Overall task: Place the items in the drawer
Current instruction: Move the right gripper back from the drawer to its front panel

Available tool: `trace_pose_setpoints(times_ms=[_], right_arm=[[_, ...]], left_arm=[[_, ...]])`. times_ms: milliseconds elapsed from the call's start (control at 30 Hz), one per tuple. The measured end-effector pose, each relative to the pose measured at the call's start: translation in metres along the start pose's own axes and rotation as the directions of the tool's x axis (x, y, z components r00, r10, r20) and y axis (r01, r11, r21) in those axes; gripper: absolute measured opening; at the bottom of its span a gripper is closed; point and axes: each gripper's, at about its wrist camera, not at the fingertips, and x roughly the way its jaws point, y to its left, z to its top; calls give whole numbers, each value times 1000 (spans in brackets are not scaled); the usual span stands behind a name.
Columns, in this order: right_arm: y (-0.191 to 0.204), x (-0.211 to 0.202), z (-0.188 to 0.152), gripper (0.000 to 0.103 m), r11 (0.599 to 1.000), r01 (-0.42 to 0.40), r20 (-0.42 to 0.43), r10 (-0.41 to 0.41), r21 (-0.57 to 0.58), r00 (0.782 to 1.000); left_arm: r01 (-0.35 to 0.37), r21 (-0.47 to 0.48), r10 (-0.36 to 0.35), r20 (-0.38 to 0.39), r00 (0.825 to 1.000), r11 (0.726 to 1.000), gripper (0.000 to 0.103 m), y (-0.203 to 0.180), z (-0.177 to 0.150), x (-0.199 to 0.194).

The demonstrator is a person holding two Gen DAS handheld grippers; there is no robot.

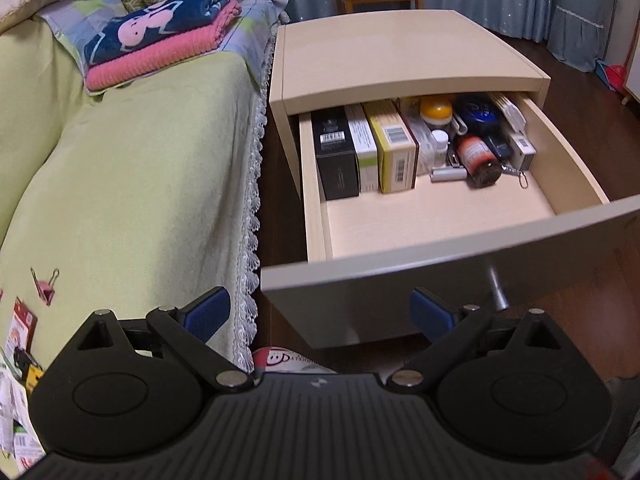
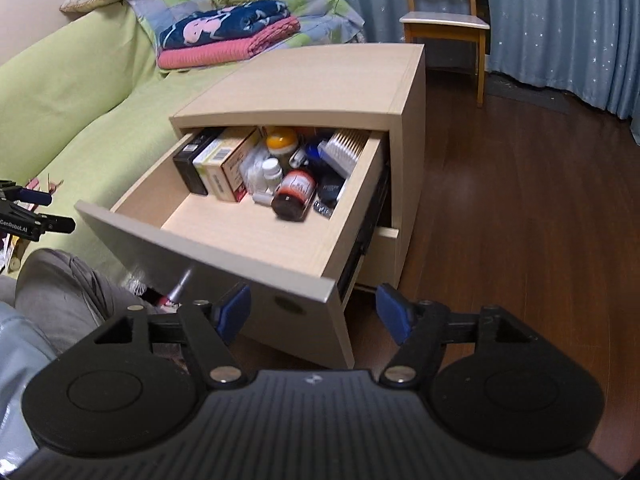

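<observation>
The left gripper (image 1: 318, 312) is wide open and holds nothing. The light wooden drawer (image 1: 440, 220) sits pulled out, with boxes and bottles half hidden under the cabinet top. The right gripper (image 2: 314, 314) is open and empty too.

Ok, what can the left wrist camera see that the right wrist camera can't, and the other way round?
Only the left wrist view shows the pink binder clip and packets on the bed cover. Only the right wrist view shows the lower drawer slightly open, a grey-clad knee, and the left gripper. Both show the open drawer, its brown bottle, boxes, folded blankets and the chair.
</observation>
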Motion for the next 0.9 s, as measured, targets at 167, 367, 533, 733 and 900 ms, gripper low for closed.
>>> trace_pose_setpoints(times_ms=[167, 367, 533, 733, 900], right_arm=[[8, 0, -8, 70, 999, 9, -13, -9, -38, 1000], [9, 9, -17, 71, 999, 30, -44, -32, -43, 999], [14, 21, -21, 71, 998, 33, -67, -36, -51, 997], [19, 33, -20, 72, 997, 42, -76, -47, -63, 996], [23, 37, -23, 72, 995, 58, -75, -64, -80, 995]], left_arm=[[12, 10, -12, -4, 1000, 1000, 97, 2, -9, 2], [-7, 64, 9, -39, 999, 998, 97, 4, -12, 21], [-9, 55, 12, -60, 998, 998, 97, 8, -13, 37], [18, 55, -16, -45, 999, 998, 97, 11, -17, 46], [63, 63, -62, -7, 998, 996, 97, 16, -23, 51]])
